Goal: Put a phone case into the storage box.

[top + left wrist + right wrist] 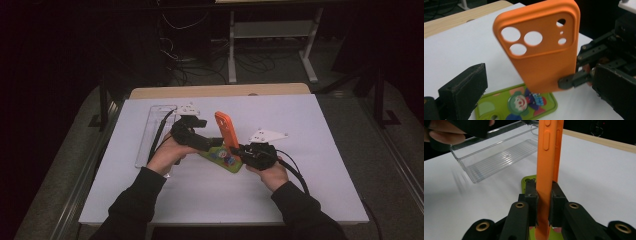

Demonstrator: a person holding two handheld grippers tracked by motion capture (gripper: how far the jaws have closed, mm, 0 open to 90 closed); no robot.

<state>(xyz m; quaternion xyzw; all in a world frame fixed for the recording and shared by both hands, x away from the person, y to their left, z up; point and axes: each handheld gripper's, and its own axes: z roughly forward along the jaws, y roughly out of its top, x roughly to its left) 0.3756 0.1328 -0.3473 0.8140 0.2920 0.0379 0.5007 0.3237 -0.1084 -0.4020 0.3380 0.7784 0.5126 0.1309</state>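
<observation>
Two phone cases near the worktop's (300,200) centre: nearest, right gripper (248,151) jaws clamped on the bottom edge of the upright orange case (224,131), long axis vertical above the flat green case (225,160); left gripper (215,142) jaws apart, facing its back.

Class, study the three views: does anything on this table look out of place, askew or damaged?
Nothing looks damaged or spilled. The orange silicone phone case stands upright only because the right gripper clamps its edge. The green clown-print phone case lies flat beneath it, and the clear plastic tray sits empty on the white table.
</observation>
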